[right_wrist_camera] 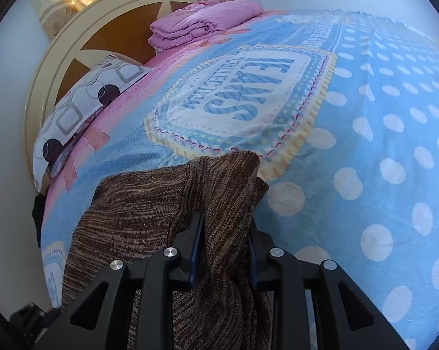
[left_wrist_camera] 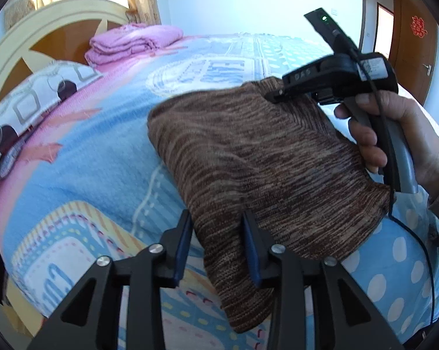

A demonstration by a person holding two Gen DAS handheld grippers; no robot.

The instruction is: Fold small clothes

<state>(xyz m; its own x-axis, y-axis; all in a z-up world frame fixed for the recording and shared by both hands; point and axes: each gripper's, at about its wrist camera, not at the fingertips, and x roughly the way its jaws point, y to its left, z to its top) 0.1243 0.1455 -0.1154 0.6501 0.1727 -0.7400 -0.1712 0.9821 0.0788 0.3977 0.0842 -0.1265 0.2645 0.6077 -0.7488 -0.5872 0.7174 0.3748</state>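
Note:
A brown striped knit garment (left_wrist_camera: 257,157) lies on the bed's blue patterned blanket (left_wrist_camera: 103,157). My left gripper (left_wrist_camera: 218,218) is at the garment's near corner, its jaws apart with the cloth edge between them, not clamped. My right gripper (left_wrist_camera: 273,94), seen in the left wrist view, pinches the garment's far edge and lifts it. In the right wrist view the garment (right_wrist_camera: 219,204) bunches between the right gripper's (right_wrist_camera: 226,221) fingers, which hold a thick fold of it.
A folded pink blanket (left_wrist_camera: 132,43) and a patterned pillow (left_wrist_camera: 30,99) lie by the cream headboard (left_wrist_camera: 53,14). A cable (left_wrist_camera: 423,248) hangs from the right gripper. A wooden door (left_wrist_camera: 414,43) stands at the far right. The polka-dot part of the blanket (right_wrist_camera: 379,145) stretches to the right.

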